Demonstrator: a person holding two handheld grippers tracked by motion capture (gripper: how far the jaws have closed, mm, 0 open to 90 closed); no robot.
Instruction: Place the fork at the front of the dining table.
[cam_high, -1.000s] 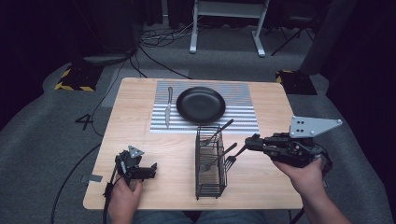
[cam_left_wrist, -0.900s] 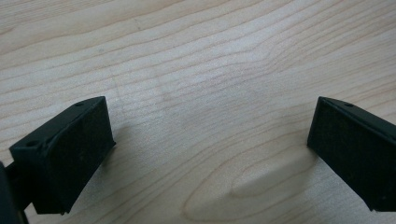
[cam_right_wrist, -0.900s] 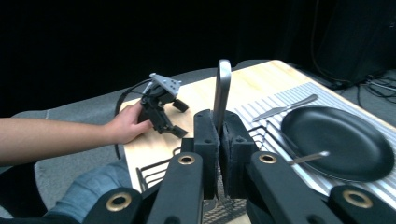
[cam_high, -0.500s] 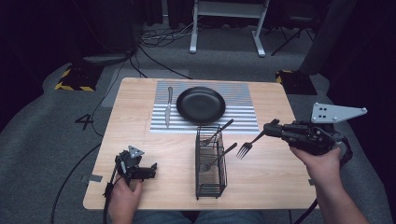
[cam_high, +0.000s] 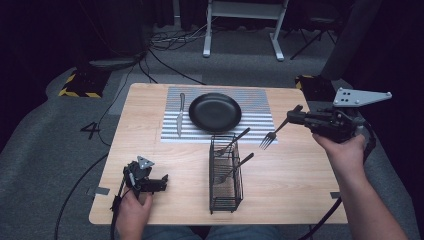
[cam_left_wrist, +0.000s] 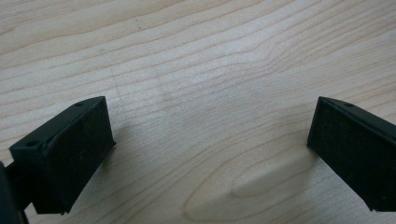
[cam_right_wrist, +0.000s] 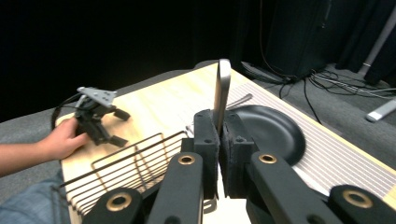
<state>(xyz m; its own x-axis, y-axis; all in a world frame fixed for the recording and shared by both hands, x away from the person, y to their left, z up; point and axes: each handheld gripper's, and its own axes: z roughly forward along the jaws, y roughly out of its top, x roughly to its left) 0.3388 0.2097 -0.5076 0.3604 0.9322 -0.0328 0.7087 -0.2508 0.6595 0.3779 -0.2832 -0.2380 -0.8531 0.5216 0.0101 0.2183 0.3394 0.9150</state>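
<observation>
- Fork (cam_high: 272, 136) sits pinched in my right claw (cam_high: 295, 117) at the right of the high view, its tines hanging lower left of the claw and clear of the counter (cam_high: 300, 180), just off the right corner of the striped mat (cam_high: 257, 107).
- In the right gripper view the fork's handle (cam_right_wrist: 221, 93) rises straight up out of the pads, which are pressed hard against it on both sides.
- My right hand (cam_high: 345, 150) grips the claw body at the right edge of the counter, with the grey plate (cam_high: 361, 96) above it.
- My left claw (cam_high: 162, 181) rests at the lower left of the high view, held by my left hand (cam_high: 131, 205); its jaws stand spread wide, and the left gripper view shows bare wood between them.
- Wire rack (cam_high: 225, 172) stands in the lower middle of the counter, well apart from both claws, with two more utensils (cam_high: 239, 165) leaning out of its upper end.
- Black plate (cam_high: 215, 111) lies on the mat in the upper middle, and a knife (cam_high: 180, 114) lies just left of it, also on the mat.
</observation>
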